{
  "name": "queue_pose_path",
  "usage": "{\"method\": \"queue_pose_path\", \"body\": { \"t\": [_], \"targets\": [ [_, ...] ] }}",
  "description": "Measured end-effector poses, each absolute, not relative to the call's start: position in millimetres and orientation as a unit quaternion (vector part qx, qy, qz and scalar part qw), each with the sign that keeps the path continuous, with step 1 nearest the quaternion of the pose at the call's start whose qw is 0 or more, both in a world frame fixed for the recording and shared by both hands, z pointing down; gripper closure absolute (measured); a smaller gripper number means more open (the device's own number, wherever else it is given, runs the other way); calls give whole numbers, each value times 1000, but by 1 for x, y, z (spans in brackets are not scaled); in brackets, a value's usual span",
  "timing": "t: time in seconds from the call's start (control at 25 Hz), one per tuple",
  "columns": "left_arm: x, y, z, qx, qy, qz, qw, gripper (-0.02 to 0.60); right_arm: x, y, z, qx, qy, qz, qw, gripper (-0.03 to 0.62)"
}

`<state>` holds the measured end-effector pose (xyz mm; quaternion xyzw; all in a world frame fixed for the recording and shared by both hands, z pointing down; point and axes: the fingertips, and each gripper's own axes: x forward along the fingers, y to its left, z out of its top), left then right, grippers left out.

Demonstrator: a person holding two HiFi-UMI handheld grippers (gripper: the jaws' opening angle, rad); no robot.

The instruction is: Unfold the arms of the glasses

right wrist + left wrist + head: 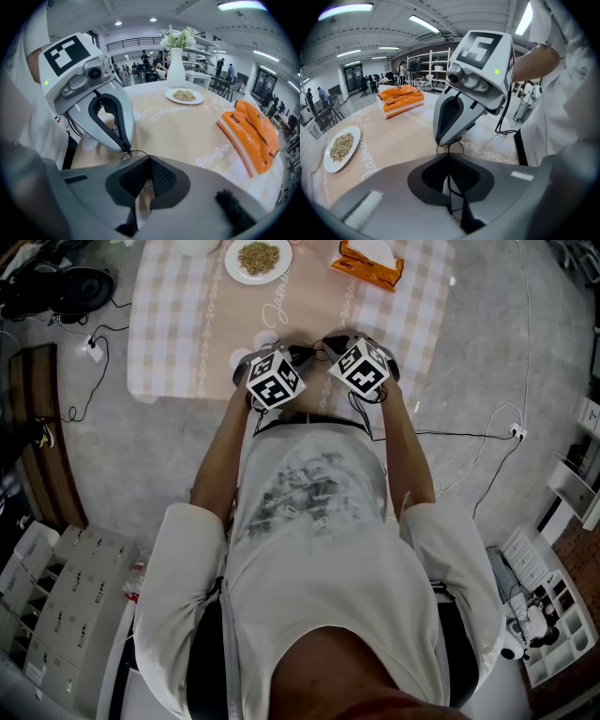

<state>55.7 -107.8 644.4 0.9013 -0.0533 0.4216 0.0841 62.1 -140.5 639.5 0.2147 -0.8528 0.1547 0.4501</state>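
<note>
Nearest, the fingers of the left gripper are pinched shut on a strand of the thin black wire-framed glasses, which sit right at their tips above the beige-clothed table. To its right, the right gripper meets it tip to tip, its fingers likewise clamped on the frame. Unfolding probably means drawing the two apart.

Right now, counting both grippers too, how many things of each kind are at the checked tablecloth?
Grey hand-held two-jaw grippers: 2, left gripper and right gripper
Thin wire-framed glasses, pinched by both: 1
Round white plate of food: 1
Flat orange pack: 1
White vase of flowers: 1
Total: 6 that I can identify
</note>
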Motion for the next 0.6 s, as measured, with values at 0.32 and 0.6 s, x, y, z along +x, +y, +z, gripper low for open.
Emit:
{"method": "queue_pose_path", "body": {
  "t": [0.32, 0.6],
  "targets": [
    [55, -106, 638, 905, -51, 415, 74, 568, 62, -140, 640, 219, -850, 149, 456, 579],
    [53, -104, 631, 908, -55, 410, 65, 568, 62, -141, 639, 225, -847, 145, 460, 579]
  ]
}}
